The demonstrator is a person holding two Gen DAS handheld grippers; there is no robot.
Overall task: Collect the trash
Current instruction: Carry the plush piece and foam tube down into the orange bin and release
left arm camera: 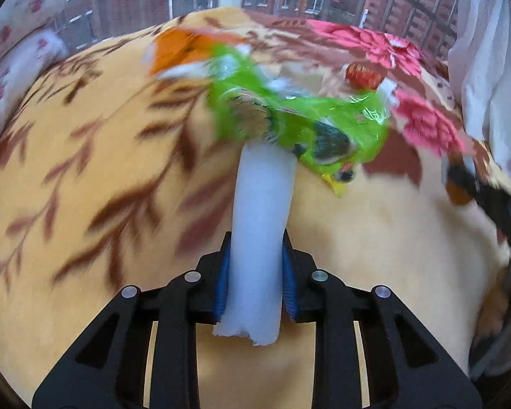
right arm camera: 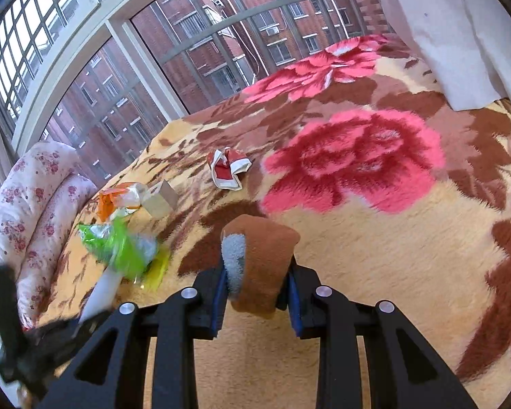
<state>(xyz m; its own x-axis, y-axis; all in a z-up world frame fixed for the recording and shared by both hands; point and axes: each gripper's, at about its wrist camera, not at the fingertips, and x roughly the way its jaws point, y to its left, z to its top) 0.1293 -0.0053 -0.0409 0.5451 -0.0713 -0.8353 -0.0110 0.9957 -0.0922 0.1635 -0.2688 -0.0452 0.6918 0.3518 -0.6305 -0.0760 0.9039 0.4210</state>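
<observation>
My left gripper [left arm camera: 255, 269] is shut on a white foam strip [left arm camera: 260, 231] that points forward over the floral blanket [left arm camera: 85, 204]. A green plastic wrapper [left arm camera: 299, 119] sits at the strip's far end, blurred; whether it touches the strip I cannot tell. It also shows in the right wrist view [right arm camera: 122, 248]. My right gripper [right arm camera: 257, 293] is shut on a brown cloth [right arm camera: 262, 262] with a grey patch. An orange and white wrapper [right arm camera: 119, 199], a cardboard piece [right arm camera: 161, 199] and a red and white wrapper [right arm camera: 230, 168] lie on the blanket [right arm camera: 391, 272] beyond.
A rolled flowered quilt [right arm camera: 34, 211] lies along the left edge of the bed. A barred window [right arm camera: 187, 51] runs behind the bed. A white curtain [right arm camera: 460, 34] hangs at the right. My left gripper's body [right arm camera: 34, 341] shows at the lower left of the right view.
</observation>
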